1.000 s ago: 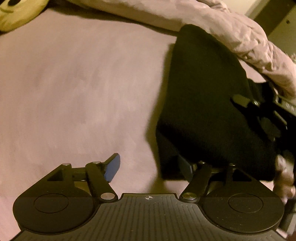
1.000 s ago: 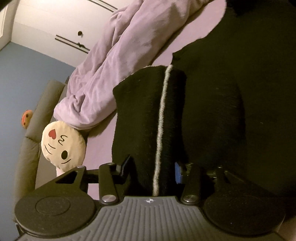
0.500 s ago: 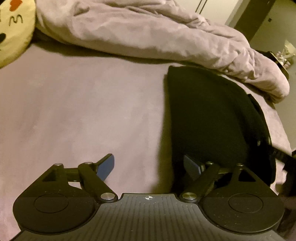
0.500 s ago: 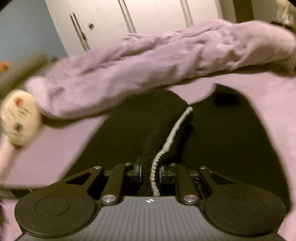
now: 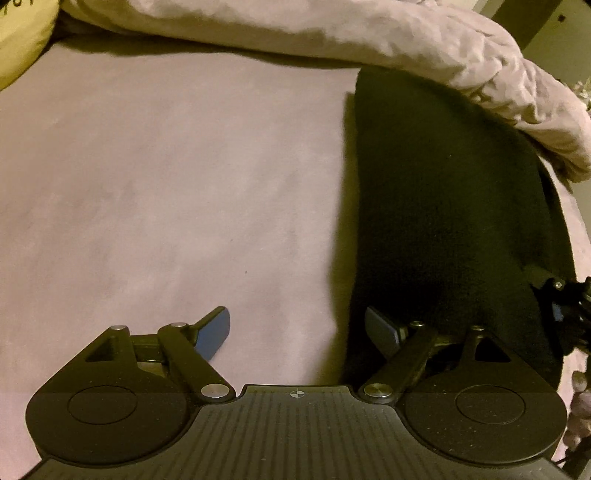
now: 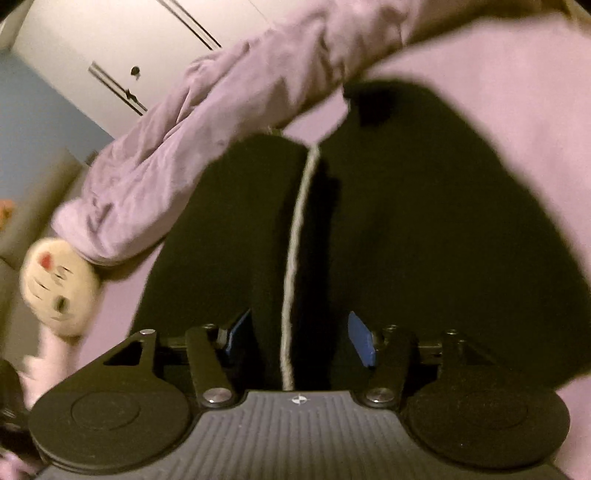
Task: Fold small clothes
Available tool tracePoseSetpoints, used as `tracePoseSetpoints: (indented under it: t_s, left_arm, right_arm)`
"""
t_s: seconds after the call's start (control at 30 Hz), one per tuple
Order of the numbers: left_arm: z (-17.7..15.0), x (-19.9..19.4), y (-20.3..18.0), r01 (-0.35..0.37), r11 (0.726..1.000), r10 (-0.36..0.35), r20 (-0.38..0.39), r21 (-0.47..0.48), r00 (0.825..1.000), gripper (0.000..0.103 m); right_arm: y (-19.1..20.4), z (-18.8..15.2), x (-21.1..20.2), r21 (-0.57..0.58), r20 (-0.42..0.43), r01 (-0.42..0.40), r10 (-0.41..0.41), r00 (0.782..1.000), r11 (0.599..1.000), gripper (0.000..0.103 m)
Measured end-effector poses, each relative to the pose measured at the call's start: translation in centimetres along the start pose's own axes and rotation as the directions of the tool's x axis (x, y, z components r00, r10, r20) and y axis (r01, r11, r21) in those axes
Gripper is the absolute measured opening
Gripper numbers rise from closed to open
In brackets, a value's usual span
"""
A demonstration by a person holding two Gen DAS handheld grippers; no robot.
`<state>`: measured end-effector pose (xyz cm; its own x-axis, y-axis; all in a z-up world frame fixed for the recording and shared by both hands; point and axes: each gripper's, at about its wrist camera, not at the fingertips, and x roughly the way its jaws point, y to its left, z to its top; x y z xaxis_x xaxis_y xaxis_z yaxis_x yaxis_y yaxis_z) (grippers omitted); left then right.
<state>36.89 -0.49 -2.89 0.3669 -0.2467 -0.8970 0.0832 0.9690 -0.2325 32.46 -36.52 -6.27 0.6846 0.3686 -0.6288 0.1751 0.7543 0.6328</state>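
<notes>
The black garment (image 6: pixel 424 229) lies folded on the lilac bed sheet (image 5: pixel 166 192), with its far end close under the crumpled lilac blanket (image 5: pixel 369 33). In my right wrist view a pale seam line (image 6: pixel 295 229) runs along the edge of the upper layer, from the far end down to the camera body. The cloth is so dark that I cannot make out its folds or what kind of garment it is.

My right gripper (image 6: pixel 295 338) has this seam edge between its two blue pads. The jaws are opening, and I see a gap on both sides, so the pads do not press the cloth. This view is blurred.

My left gripper (image 5: pixel 295 330) has its jaws wide open over the sheet, with nothing between them. Its right pad is in front of the near corner of the garment; I cannot tell if it touches.

At the right edge of the left view, a part of the right gripper is visible, mostly cut off. A round cushion with a face (image 6: pixel 59 291) lies beyond the blanket, blurred, before white cupboard doors (image 6: pixel 155 48).
</notes>
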Motion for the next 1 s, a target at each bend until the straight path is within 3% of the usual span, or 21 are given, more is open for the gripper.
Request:
tracePoseSetpoints:
  t_s: [0.17, 0.2, 0.27, 0.3, 0.4, 0.5, 0.7, 0.83, 0.93, 1.0]
  left_arm:
    - [0.1, 0.1, -0.2, -0.016, 1.000, 0.016, -0.003, -0.008, 1.000, 0.085]
    - [0.1, 0.1, -0.2, -0.016, 1.000, 0.016, -0.006, -0.010, 1.000, 0.085]
    - [0.2, 0.2, 0.0, -0.013, 1.000, 0.013, -0.010, -0.017, 1.000, 0.086]
    - [0.3, 0.3, -0.1, -0.013, 1.000, 0.013, -0.012, -0.021, 1.000, 0.086]
    - [0.3, 0.5, 0.1, -0.012, 1.000, 0.012, -0.017, -0.027, 1.000, 0.086]
    - [0.4, 0.7, 0.2, -0.012, 0.999, 0.011, -0.025, -0.032, 1.000, 0.086]
    - [0.3, 0.9, 0.0, -0.022, 0.999, 0.022, -0.026, -0.028, 0.999, 0.087]
    - [0.3, 0.8, 0.0, -0.026, 0.999, 0.025, -0.030, -0.038, 0.999, 0.087]
    - [0.3, 0.3, 0.2, -0.031, 0.998, 0.029, -0.033, -0.046, 0.999, 0.087]
    - [0.2, -0.2, 0.1, -0.035, 0.999, 0.034, -0.034, -0.035, 0.999, 0.087]
  right_arm:
    - [-0.9, 0.1, 2.3, 0.080, -0.050, -0.104, 0.108, 0.993, 0.991, 0.061]
    - [-1.0, 0.2, 2.3, 0.082, -0.054, -0.116, 0.120, 0.991, 0.990, 0.057]
    - [-1.0, 0.5, 2.1, 0.082, -0.048, -0.137, 0.141, 0.989, 0.987, 0.033]
    - [-0.9, 0.6, 2.1, 0.081, -0.046, -0.146, 0.150, 0.988, 0.986, 0.032]
    - [-0.8, 0.5, 2.3, 0.082, -0.044, -0.155, 0.159, 0.986, 0.985, 0.036]
    - [-1.5, 0.7, 3.2, 0.160, -0.042, -0.190, 0.199, 0.979, 0.969, 0.047]
    - [-2.8, 1.1, 4.3, 0.293, -0.022, -0.245, 0.262, 0.965, 0.924, 0.045]
    - [-1.1, 1.6, 3.6, 0.215, -0.024, -0.200, 0.210, 0.977, 0.956, 0.023]
    - [1.9, 2.4, 1.8, 0.030, 0.010, -0.153, 0.153, 0.988, 0.988, 0.020]
    - [4.0, 3.3, 0.6, -0.069, 0.044, -0.146, 0.149, 0.988, 0.987, 0.020]
